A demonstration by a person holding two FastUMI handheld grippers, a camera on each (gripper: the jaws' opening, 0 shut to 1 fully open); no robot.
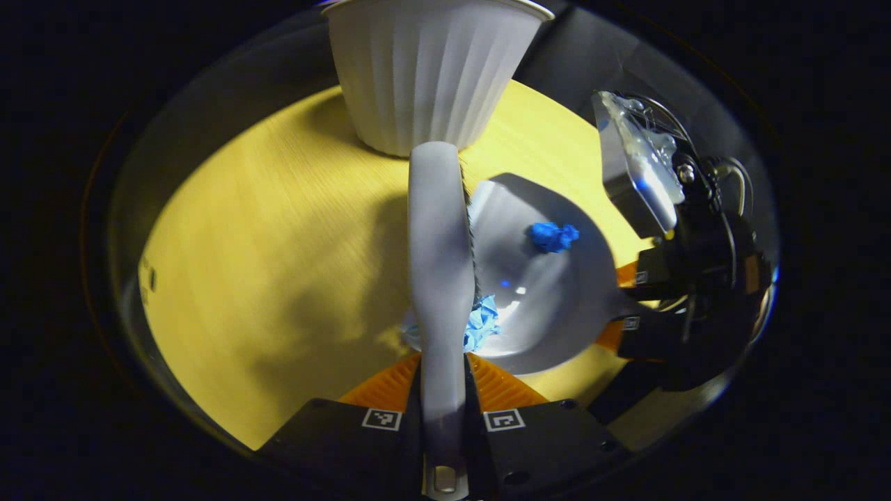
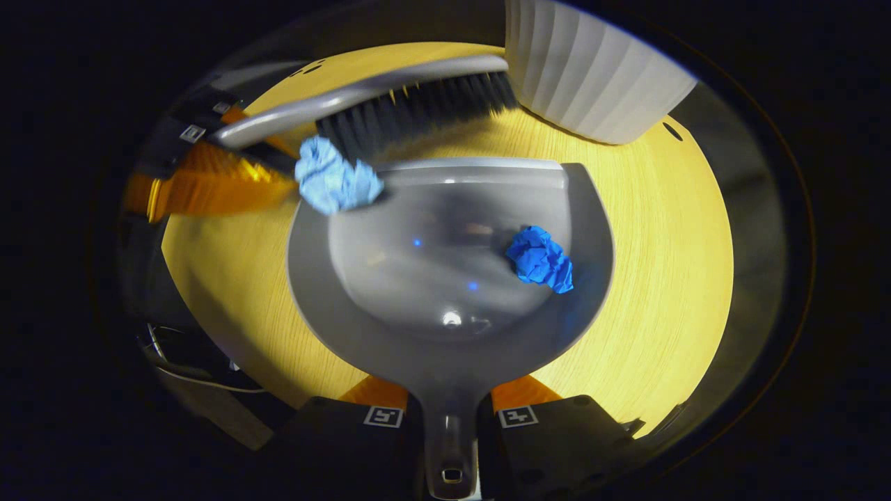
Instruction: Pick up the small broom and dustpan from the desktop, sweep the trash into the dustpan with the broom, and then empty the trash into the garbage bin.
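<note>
Grey plastic dustpan (image 2: 445, 278), handle pinched in right claw (image 2: 451, 417), holds crumpled dark-blue wad (image 2: 541, 259). Left claw (image 1: 443, 417) grips broom (image 1: 437, 264); right gripper view shows black bristles (image 2: 418, 111) nudging pale wad (image 2: 336, 182), apparently at lip. Ribbed white bin (image 1: 428, 69) on yellow surface (image 1: 264, 243).

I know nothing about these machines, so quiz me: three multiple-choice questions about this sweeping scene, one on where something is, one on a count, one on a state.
1. Where is the dark blue paper wad?
A. Inside the dustpan
B. In the white bin
C. On the bare desktop

2. How many crumpled paper wads are there?
A. One
B. Two
C. Four

3. What is the left gripper doing?
A. Hanging open
B. Gripping the bin
C. Shut on the broom

Answers:
1. A, it lies in the dustpan's grey bowl.
2. B, one dark blue and one light blue wad at the dustpan's lip by the bristles.
3. C, both fingers press the broom's grey handle in the left gripper view.
</note>
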